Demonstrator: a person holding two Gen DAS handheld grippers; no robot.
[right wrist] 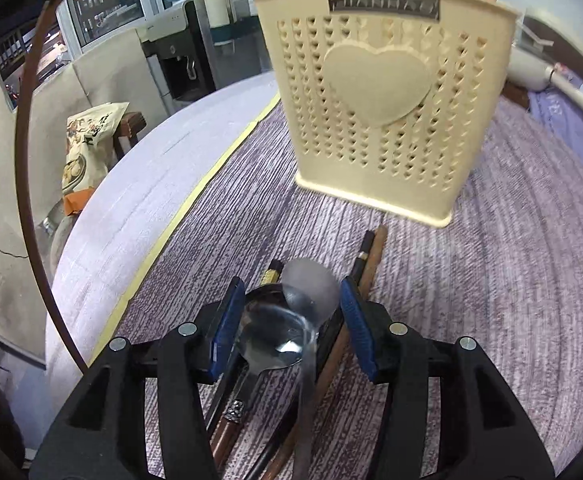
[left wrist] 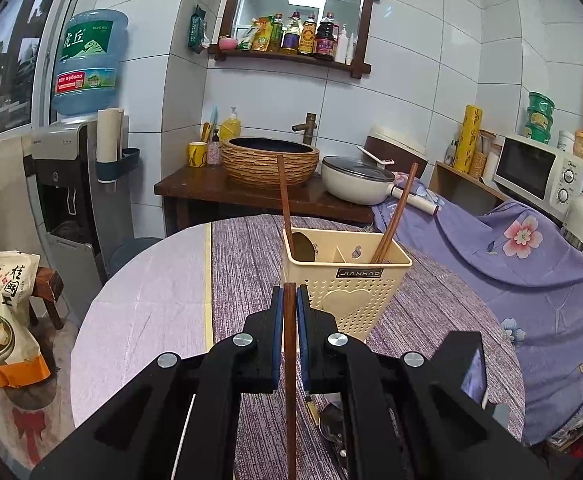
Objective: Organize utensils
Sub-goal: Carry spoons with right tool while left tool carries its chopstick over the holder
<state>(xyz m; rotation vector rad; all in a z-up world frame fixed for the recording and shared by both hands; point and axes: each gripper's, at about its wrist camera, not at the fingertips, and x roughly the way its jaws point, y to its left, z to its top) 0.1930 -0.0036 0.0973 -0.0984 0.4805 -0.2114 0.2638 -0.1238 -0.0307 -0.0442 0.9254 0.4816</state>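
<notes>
- The left gripper [left wrist: 290, 300] is clenched on a brown chopstick [left wrist: 290, 360], which stands upright between its blue pads [left wrist: 278, 320] and runs down past the bottom of the left wrist view.
- The cream utensil holder [left wrist: 345, 280] stands just beyond that gripper, at about 1 o'clock from its tips, on the purple table runner [left wrist: 243, 272].
- In the holder, a spoon [left wrist: 303, 246] with a brown handle sits in the left compartment and another chopstick [left wrist: 395, 220] leans in the right one.
- The right gripper [right wrist: 289, 312] points steeply down over the loose pile on the runner; its jaws are apart and touch nothing.
- Between those jaws lie two metal spoons [right wrist: 279, 332], bowls toward the holder, on top of several chopsticks [right wrist: 371, 256] that stick out at 12 to 1 o'clock.
- From the right gripper, the holder [right wrist: 379, 92] is at 12 o'clock, apart from the pile, with bare runner [right wrist: 491, 280] between them.
- The runner's yellow edge [right wrist: 195, 200] runs along at 10 o'clock; past it is the pale tablecloth [right wrist: 151, 168] and then the round table's rim.
- To 3 o'clock the runner is bare and open out to the table's edge.
</notes>
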